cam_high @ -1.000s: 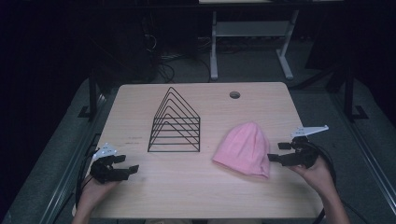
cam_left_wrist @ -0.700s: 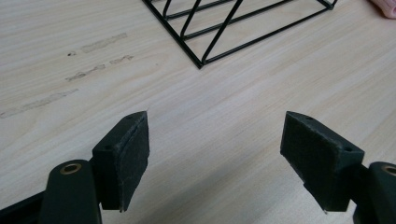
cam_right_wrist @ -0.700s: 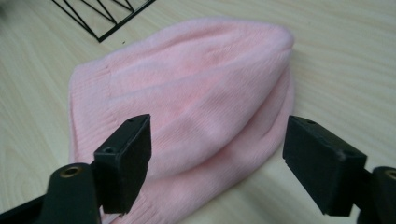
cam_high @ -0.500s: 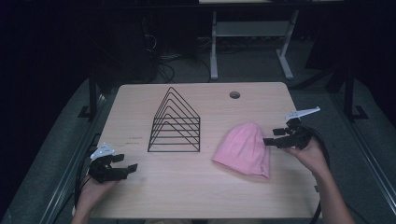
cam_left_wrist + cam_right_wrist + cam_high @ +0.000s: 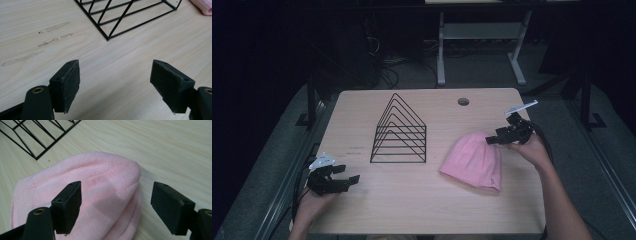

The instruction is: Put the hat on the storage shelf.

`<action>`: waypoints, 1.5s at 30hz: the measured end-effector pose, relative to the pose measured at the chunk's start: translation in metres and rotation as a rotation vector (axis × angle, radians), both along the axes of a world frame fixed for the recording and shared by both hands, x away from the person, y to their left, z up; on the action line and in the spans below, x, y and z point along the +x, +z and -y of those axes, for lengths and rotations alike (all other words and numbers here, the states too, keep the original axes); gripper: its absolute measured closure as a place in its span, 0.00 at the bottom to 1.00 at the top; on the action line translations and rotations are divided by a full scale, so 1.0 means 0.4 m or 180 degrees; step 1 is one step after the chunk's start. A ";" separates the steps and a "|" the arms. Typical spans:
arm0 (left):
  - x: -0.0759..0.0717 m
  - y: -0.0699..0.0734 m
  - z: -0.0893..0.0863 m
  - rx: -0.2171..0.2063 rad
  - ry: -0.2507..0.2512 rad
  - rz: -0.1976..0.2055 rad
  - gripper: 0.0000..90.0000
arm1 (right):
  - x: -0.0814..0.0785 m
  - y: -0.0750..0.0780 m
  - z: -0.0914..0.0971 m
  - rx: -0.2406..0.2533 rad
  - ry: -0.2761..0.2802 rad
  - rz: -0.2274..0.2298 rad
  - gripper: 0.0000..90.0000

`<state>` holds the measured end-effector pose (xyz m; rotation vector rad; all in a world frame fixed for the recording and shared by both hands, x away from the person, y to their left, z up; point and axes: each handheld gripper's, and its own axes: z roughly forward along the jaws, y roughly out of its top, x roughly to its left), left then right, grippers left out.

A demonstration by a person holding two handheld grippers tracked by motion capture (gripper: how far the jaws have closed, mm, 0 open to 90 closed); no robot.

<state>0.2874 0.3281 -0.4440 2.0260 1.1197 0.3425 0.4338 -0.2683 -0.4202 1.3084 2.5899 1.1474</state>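
A pink knit beanie (image 5: 474, 160) lies flat on the right half of the wooden table (image 5: 422, 205); in the right gripper view the beanie (image 5: 100, 187) spreads under the jaws. My right gripper (image 5: 490, 140) hovers open at the beanie's far right rounded end, its jaws wide apart and holding nothing; between its jaws (image 5: 116, 205) is the beanie's crown. A black wire triangular rack (image 5: 399, 132) stands mid-table, and its near corner (image 5: 120, 17) shows in the left gripper view. My left gripper (image 5: 352, 176) rests open near the front left edge, over bare wood (image 5: 115, 85).
A round cable hole (image 5: 463, 102) sits in the table's far right part. Faint smudge marks (image 5: 37, 47) streak the wood left of the rack. Beyond the table are dark floor, cables and a white desk frame (image 5: 477, 45).
My right gripper has moved up and away along the beanie's right side, from its near right edge to its far rounded end. The left gripper has stayed put.
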 end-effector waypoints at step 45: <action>0.000 -0.003 -0.001 0.0046 -0.0046 0.0014 0.26 | 0.053 -0.042 -0.058 0.0151 0.0045 -0.0208 0.84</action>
